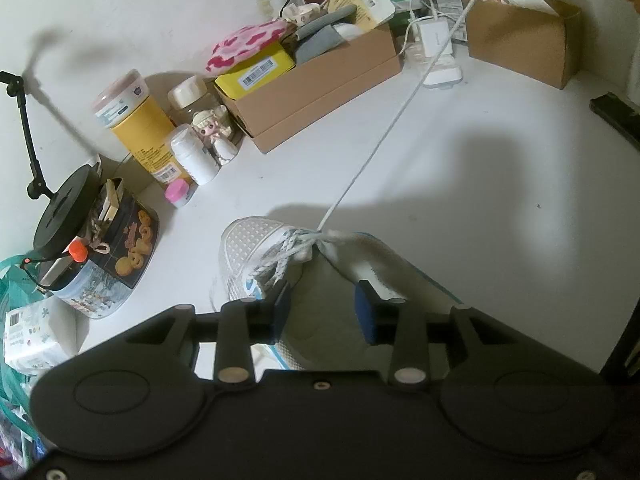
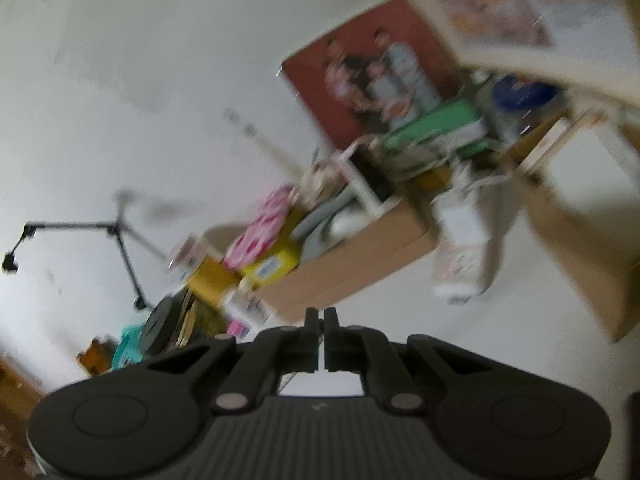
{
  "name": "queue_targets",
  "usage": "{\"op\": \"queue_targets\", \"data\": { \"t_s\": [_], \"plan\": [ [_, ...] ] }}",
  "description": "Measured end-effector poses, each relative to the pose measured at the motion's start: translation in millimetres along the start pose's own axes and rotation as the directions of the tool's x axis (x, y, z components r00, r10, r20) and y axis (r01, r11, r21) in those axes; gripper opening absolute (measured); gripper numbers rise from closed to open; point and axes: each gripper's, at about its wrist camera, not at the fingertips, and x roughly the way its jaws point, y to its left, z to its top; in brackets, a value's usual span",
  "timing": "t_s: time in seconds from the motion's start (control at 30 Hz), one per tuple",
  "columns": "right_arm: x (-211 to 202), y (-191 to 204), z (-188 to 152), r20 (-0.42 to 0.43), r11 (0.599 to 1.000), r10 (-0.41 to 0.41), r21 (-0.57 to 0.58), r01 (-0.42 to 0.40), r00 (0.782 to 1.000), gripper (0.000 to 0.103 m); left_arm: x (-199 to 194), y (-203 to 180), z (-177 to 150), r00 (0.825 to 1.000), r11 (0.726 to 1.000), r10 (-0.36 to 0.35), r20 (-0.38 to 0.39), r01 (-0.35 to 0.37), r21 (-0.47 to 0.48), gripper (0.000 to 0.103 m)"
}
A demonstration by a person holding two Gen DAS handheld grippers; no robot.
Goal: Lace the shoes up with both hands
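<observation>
While your left gripper (image 1: 322, 308) hovers with jaws open over the white shoe (image 1: 280, 264) on the bench (image 1: 480, 184), your right gripper (image 2: 322, 340) has its jaws pinched on the lace (image 1: 384, 136), stretched taut from the eyelets.

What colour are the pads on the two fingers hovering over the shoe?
Dark blue pads on black fingers, above the white mesh shoe; clearest in the left wrist view.
</observation>
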Motion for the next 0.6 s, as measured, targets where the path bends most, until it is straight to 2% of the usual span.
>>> {"op": "queue_targets", "data": {
  "t_s": [0.23, 0.6],
  "plan": [
    [-35.8, -13.8, 24.8, 0.097, 0.998, -0.062, -0.009, 0.063, 0.993, 0.002, 0.7, 0.7, 0.4, 1.0, 1.0, 0.002, -0.002, -0.002, -0.005, 0.037],
    [-77.3, -30.7, 59.2, 0.237, 0.989, -0.143, 0.002, 0.146, 0.961, 0.002, -0.4, 2.6, 0.1, 1.0, 1.0, -0.001, 0.001, 0.001, -0.018, 0.038]
  ]
}}
